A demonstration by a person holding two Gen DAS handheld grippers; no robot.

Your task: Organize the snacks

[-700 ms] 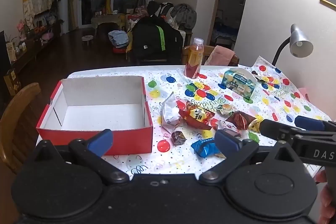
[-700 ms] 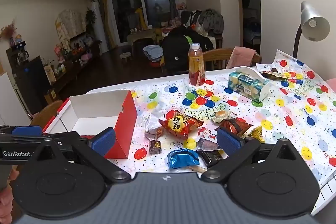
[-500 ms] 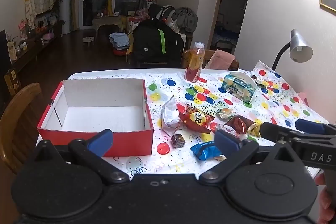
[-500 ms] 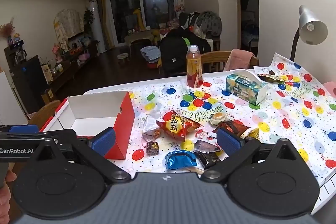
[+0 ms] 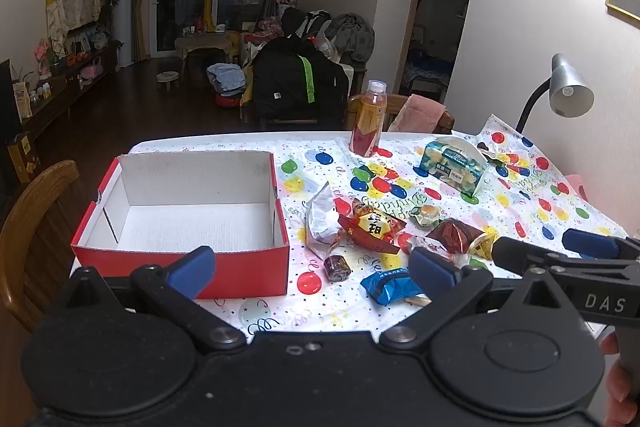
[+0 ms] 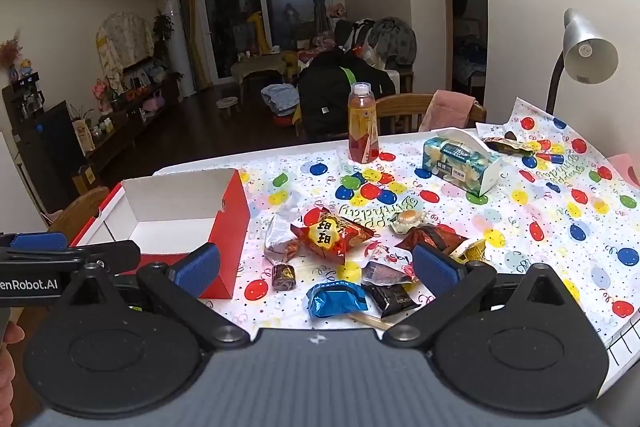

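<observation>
both grippers wide, empty. blue snack pack (image 6: 337, 297) lies between right gripper (image 6: 316, 269) fingers, just ahead; light, crinkly, slippery, so pinch mid-body. red box (image 5: 184, 211) ahead of left gripper (image 5: 312, 267).

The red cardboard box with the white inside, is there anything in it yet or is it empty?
Empty. The red cardboard box shows only its bare white floor and walls in both views.

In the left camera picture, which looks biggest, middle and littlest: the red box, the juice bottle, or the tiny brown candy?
Largest to smallest, as they look:
1. red box
2. juice bottle
3. brown candy
The bottle stands farther away, so it looks smaller than it really is.
</observation>
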